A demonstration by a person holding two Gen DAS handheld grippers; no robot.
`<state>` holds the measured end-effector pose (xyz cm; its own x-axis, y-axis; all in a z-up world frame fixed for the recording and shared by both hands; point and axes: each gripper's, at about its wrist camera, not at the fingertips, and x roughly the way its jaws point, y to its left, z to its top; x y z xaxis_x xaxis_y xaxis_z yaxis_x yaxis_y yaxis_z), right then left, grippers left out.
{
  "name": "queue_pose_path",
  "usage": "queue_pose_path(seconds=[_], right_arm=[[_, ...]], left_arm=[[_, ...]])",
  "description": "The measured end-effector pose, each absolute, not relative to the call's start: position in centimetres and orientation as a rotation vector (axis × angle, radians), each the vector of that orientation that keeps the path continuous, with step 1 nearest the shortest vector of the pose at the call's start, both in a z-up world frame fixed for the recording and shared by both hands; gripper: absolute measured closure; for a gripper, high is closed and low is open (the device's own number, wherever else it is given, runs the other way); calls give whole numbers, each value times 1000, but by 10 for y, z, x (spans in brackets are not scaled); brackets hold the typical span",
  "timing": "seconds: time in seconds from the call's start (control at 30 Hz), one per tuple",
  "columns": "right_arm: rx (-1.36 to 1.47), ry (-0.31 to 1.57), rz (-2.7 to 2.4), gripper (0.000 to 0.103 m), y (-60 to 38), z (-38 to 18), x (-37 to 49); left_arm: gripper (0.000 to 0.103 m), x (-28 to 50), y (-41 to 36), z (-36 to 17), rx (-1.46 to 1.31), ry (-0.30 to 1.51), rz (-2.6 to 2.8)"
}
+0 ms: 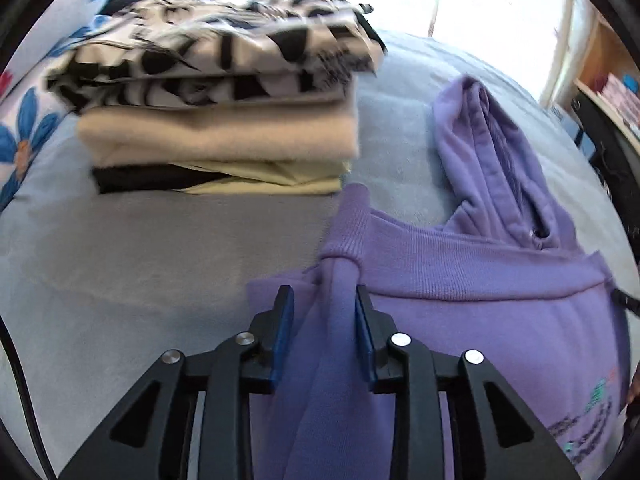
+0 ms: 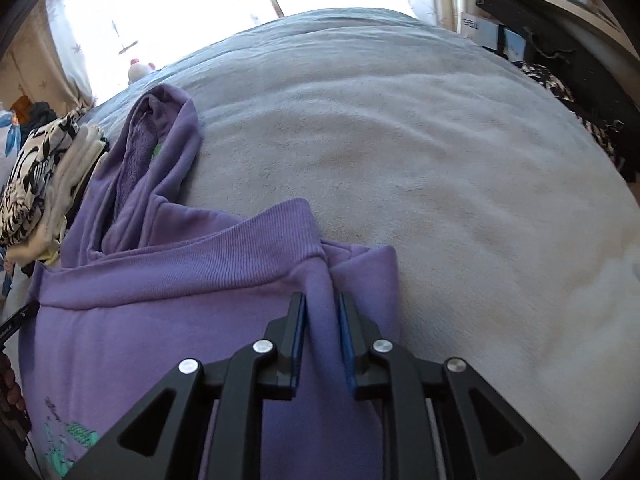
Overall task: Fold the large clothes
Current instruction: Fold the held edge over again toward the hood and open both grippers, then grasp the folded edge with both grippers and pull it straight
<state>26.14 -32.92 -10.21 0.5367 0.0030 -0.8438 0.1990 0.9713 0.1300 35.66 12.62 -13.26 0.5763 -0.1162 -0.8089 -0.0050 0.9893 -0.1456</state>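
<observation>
Left gripper [image 1: 324,320]: fingers pinch a gathered ridge of purple hoodie [image 1: 480,300] near the ribbed hem's [image 1: 460,268] left corner. Stack of folded clothes [image 1: 216,112]: 4 or so layers, rear left on grey bedspread [image 1: 140,260]. Hood [image 1: 492,152]: lying flat beyond the hem. Right gripper [image 2: 322,328]: fingers clamp a similar ridge at the hem's right corner. Step, judged: hem folded over body, both corners held. Next move likely calls for lowering the hem evenly, then letting go.
</observation>
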Motion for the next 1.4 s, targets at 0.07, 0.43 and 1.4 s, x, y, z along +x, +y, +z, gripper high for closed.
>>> queue_pose_path(seconds=[0.07, 0.43, 1.4], right_arm=[[227, 978, -121, 85, -324, -90, 248], [149, 911, 101, 83, -213, -55, 173], [164, 992, -160, 83, -316, -115, 100]], left_arm=[[75, 343, 129, -118, -131, 922, -45], [50, 234, 66, -74, -23, 872, -65], [28, 196, 128, -154, -127, 994, 145]])
